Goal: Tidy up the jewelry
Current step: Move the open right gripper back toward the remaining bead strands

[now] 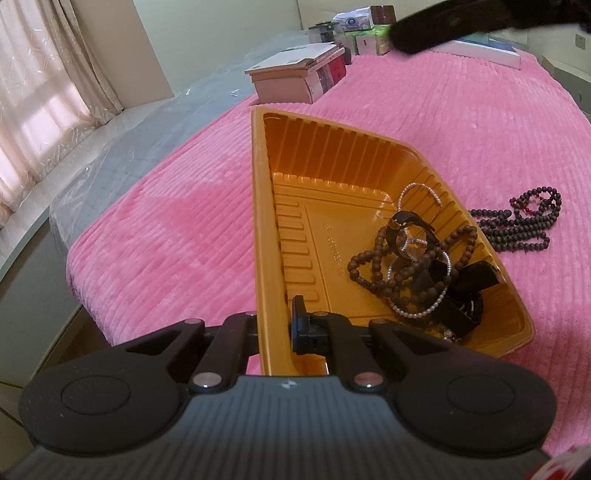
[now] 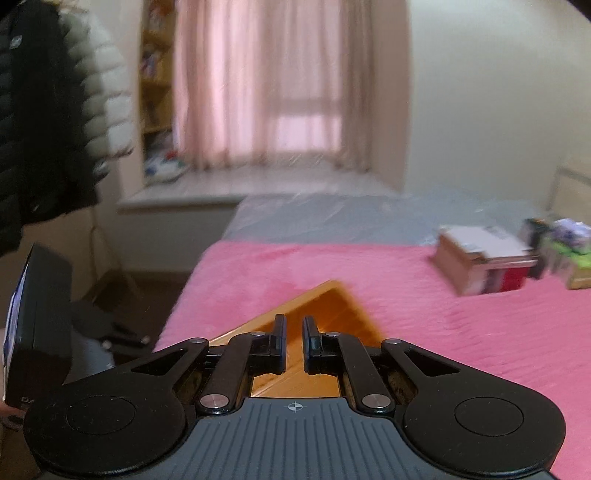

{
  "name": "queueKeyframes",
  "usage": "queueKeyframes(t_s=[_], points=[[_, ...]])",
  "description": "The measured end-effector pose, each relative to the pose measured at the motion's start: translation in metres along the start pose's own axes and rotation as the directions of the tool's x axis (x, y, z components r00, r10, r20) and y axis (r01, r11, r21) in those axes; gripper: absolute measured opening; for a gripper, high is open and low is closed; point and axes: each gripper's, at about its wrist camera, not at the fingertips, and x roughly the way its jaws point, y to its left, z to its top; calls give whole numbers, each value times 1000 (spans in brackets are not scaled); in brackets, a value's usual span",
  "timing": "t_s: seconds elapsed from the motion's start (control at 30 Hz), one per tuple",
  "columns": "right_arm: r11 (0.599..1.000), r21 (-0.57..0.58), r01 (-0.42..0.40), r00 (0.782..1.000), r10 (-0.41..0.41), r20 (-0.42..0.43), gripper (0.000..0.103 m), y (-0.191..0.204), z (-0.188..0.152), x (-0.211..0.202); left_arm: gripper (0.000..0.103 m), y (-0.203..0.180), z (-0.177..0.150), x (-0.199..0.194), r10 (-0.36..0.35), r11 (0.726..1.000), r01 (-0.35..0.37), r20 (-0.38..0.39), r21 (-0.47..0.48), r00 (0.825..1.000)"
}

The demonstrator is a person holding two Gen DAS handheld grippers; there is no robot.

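An orange plastic tray (image 1: 332, 155) sits on a pink ribbed blanket (image 1: 166, 236). My left gripper (image 1: 275, 325) is shut on the tray's near wall, one finger inside and one outside. Piled in the tray's near right corner are brown bead bracelets (image 1: 373, 266), pearl bracelets (image 1: 421, 310) and a black watch (image 1: 410, 225). A dark bead necklace (image 1: 524, 225) lies on the blanket just right of the tray. In the blurred right wrist view, my right gripper (image 2: 293, 332) hovers above the tray's corner (image 2: 332, 295), shut with nothing between its fingers.
A stack of boxes (image 1: 295, 77) and tissue packs (image 1: 362, 33) stand at the far end of the bed. A dark sleeve (image 1: 461, 22) crosses the top right. Bare plastic-covered mattress (image 1: 129, 155) lies left of the blanket. A black jacket (image 2: 33, 129) hangs by the curtained window (image 2: 277, 92).
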Motion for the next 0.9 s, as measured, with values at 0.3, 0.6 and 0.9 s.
queueKeyframes(t_s=[0.3,0.6,0.9], points=[[939,241,243,970,-238,-53,53,-58,-81,-76,4,-1,1,0,3,1000,-3,0,1,1000],[803,374,463,885,-395,-247,53,-86,-177,-117,4,-2,1,-2,9,1000,-9,3,10,1000],[770,425,476,879,-400,-260,52,-100,-188,-119,4,-4,3,0,17,1000,-17,-4,17,1000]])
